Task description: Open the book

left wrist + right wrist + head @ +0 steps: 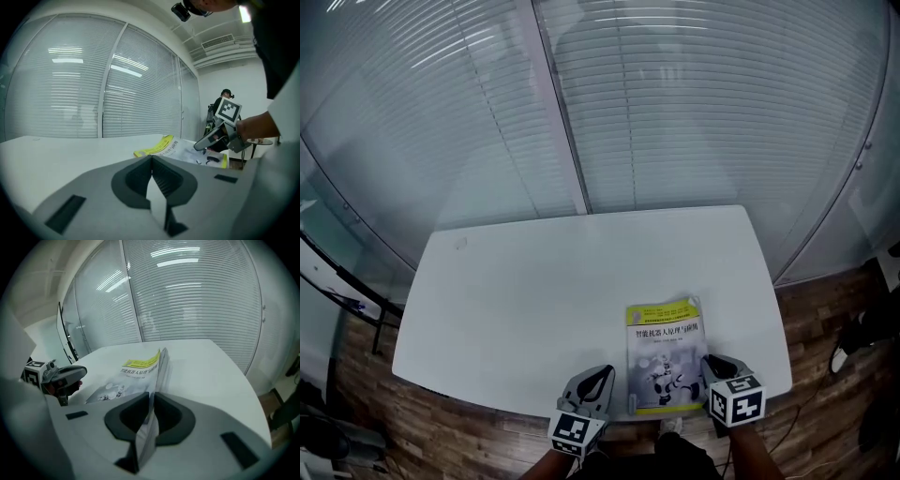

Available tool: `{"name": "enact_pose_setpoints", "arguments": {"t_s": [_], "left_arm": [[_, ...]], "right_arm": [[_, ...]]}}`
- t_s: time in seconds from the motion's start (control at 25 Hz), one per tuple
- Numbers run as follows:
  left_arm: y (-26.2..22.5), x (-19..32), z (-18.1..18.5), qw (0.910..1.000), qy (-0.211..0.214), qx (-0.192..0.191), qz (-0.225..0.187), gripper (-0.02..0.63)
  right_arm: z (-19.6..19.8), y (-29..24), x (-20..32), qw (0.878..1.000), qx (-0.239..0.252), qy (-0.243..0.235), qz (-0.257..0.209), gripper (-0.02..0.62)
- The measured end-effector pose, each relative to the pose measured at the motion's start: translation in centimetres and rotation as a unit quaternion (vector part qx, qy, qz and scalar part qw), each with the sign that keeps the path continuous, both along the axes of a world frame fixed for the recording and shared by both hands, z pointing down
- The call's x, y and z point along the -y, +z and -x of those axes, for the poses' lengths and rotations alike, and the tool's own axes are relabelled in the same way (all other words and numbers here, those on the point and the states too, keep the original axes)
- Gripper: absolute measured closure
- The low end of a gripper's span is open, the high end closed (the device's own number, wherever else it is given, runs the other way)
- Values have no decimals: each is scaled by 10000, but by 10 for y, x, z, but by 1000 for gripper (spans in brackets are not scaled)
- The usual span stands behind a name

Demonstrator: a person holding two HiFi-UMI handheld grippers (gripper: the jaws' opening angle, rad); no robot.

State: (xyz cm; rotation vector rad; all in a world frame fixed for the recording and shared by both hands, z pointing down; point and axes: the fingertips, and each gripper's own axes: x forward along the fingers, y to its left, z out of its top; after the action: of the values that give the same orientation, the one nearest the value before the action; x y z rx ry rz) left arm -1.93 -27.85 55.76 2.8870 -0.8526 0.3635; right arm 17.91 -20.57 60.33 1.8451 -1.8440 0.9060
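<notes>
Right gripper (pixel 151 394) has its jaws pinched narrow on a thin edge of the book (pixel 136 369), the cover and perhaps a few pages. On the white table (pixel 562 281), the book lies at the 5 o'clock edge, title up. The right gripper takes it at its 4 o'clock corner. The left gripper (pixel 598 375), jaws together on nothing, hovers just beside the book's 7 o'clock corner. The grasp looks made and the edge slightly raised, but the book is hardly opened; swinging the cover over remains.
</notes>
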Motion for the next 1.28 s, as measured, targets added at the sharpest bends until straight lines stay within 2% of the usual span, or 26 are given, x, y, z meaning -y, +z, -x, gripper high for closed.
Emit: {"name": "enact_pose_setpoints", "arguments": {"t_s": [0.4,0.76,1.04,1.28], "left_arm": [[5,14,56,9998,7,-92,170,594],[-9,35,81,9989,242,-384,129,592],[-7,40,119,9985,356,-363,187,594],[0,40,145,9981,414,-352,295,594]], "right_arm": [[10,-19,1,9938,-1045,381,3,558],[40,-58,20,9729,-2258,500,-26,565],[70,-70,32,9403,-3381,390,13,568],[103,-86,42,8969,-4419,164,40,569]]}}
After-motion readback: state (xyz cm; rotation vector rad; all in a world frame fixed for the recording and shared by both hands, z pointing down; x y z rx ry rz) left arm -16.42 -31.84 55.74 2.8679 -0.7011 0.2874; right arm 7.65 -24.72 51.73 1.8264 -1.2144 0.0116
